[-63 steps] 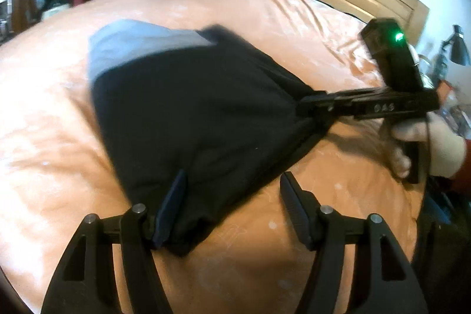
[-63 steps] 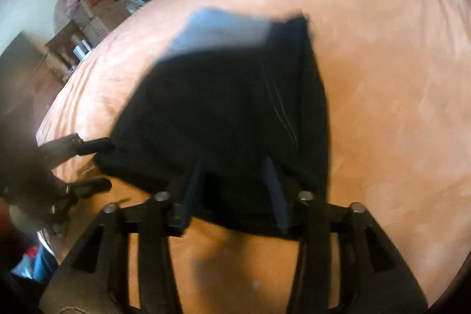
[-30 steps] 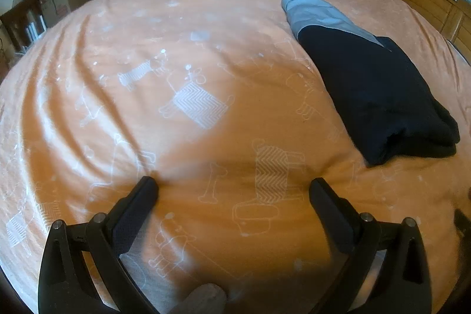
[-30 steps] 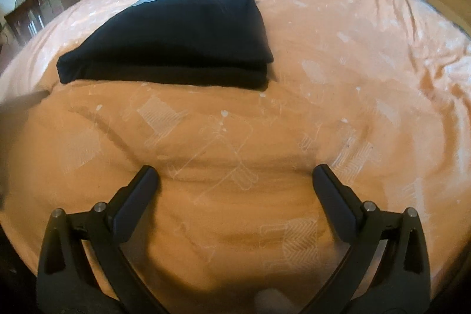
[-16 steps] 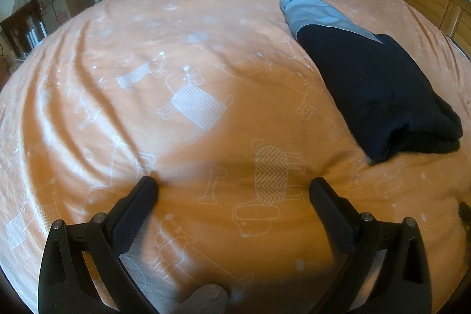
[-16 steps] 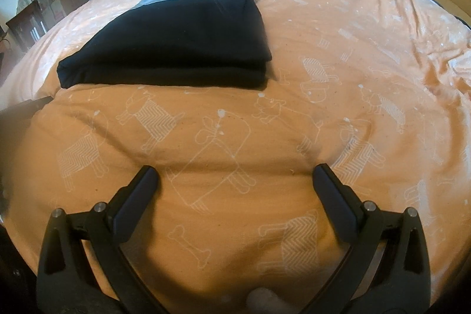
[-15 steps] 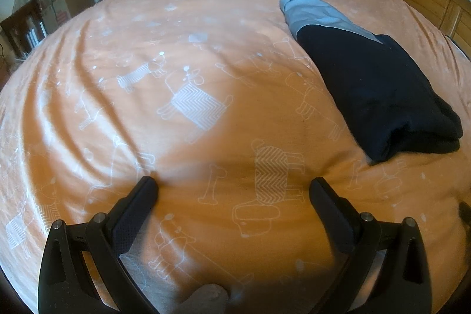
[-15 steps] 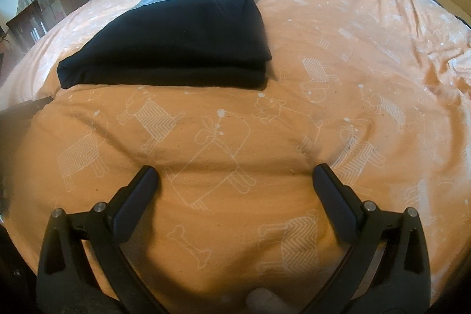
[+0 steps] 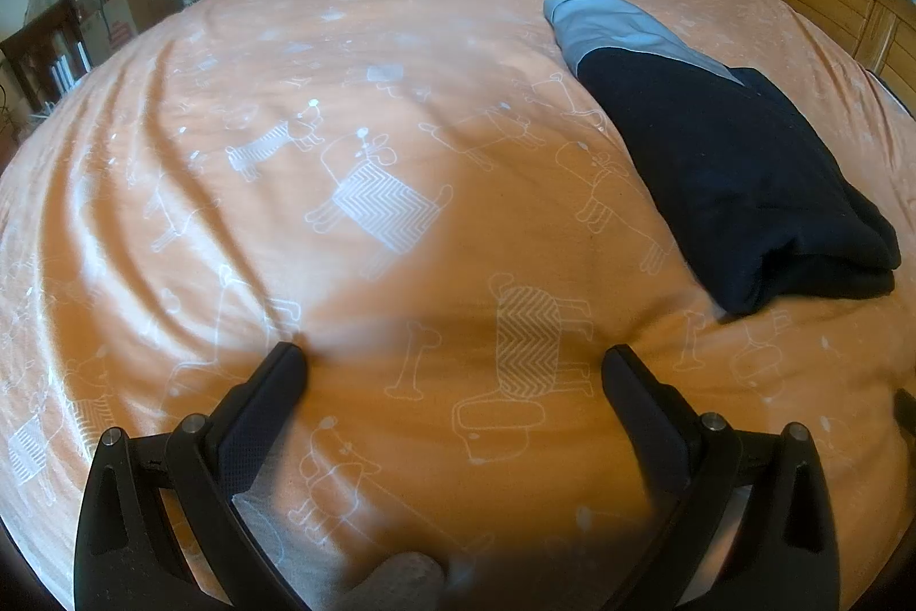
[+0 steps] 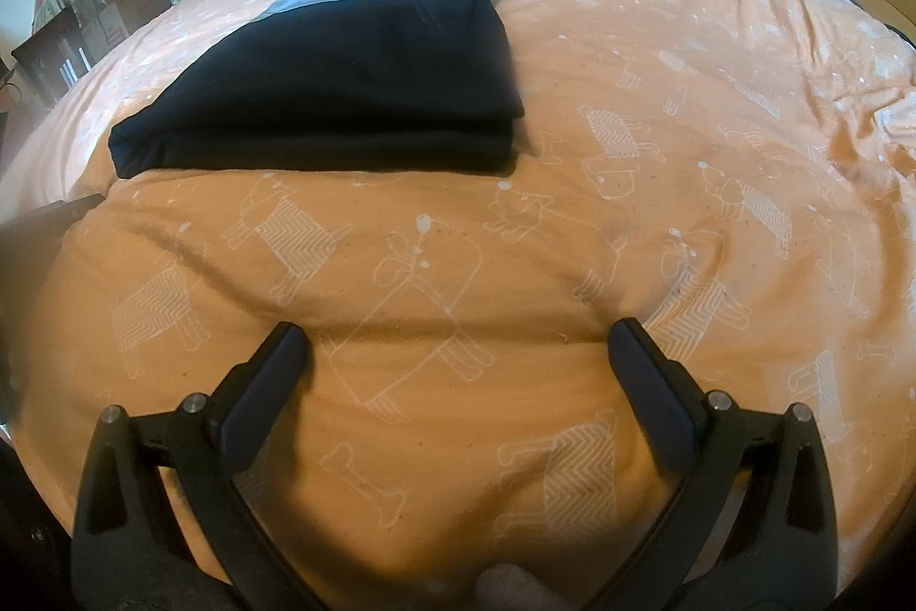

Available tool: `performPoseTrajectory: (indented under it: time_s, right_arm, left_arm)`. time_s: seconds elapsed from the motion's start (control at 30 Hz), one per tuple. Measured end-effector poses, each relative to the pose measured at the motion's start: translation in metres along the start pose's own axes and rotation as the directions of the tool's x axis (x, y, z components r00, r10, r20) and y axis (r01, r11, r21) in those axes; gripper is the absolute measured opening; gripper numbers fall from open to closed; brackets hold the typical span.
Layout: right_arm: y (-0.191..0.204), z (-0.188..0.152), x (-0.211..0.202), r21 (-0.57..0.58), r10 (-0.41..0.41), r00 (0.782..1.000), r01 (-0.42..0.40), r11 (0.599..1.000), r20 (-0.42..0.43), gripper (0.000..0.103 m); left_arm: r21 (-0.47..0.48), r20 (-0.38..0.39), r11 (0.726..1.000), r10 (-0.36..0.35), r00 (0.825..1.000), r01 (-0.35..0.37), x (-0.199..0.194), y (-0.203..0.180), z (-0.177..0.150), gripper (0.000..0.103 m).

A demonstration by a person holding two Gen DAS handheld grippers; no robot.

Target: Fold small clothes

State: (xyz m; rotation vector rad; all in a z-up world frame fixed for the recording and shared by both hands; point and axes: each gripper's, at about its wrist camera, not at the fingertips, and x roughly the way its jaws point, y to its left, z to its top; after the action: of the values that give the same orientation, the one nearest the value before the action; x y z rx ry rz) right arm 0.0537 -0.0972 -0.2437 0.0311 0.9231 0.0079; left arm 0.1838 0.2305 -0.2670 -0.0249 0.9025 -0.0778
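Across the bed [image 9: 401, 141], your orange animal-print cover spreads wide, and the folded dark garment [image 10: 343, 95] with its grey-blue end lies flat on it, well ahead of both tools. Your left tool [image 9: 452, 365] and right tool [image 10: 458, 339] each hang low over bare cover, jaws spread wide, gripping nothing.

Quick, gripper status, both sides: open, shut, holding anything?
Left gripper: open, holding nothing, over the orange bedspread.
Right gripper: open, holding nothing; the folded dark garment lies ahead, apart from its fingers.
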Motion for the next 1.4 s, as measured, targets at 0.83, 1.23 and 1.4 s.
performPoseTrajectory:
  time_s: [0.83, 1.23, 1.4]
  right_arm:
    - [0.0000, -0.0002, 0.0017, 0.000, -0.002, 1.000, 0.002, 1.000, 0.001, 0.103]
    - [0.0007, -0.0003, 0.0016, 0.001, -0.002, 1.000, 0.002, 1.000, 0.000, 0.103]
    - [0.0008, -0.0003, 0.0018, 0.001, -0.002, 1.000, 0.002, 1.000, 0.000, 0.103]
  left_arm:
    - [0.002, 0.002, 1.000, 0.000, 1.000, 0.000, 0.0013, -0.0003, 0.0002, 0.103]
    - [0.001, 0.003, 1.000, -0.002, 1.000, 0.002, 0.0013, -0.0006, 0.0001, 0.103]
    - [0.001, 0.003, 1.000, -0.002, 1.000, 0.002, 0.0015, -0.0008, 0.0001, 0.103]
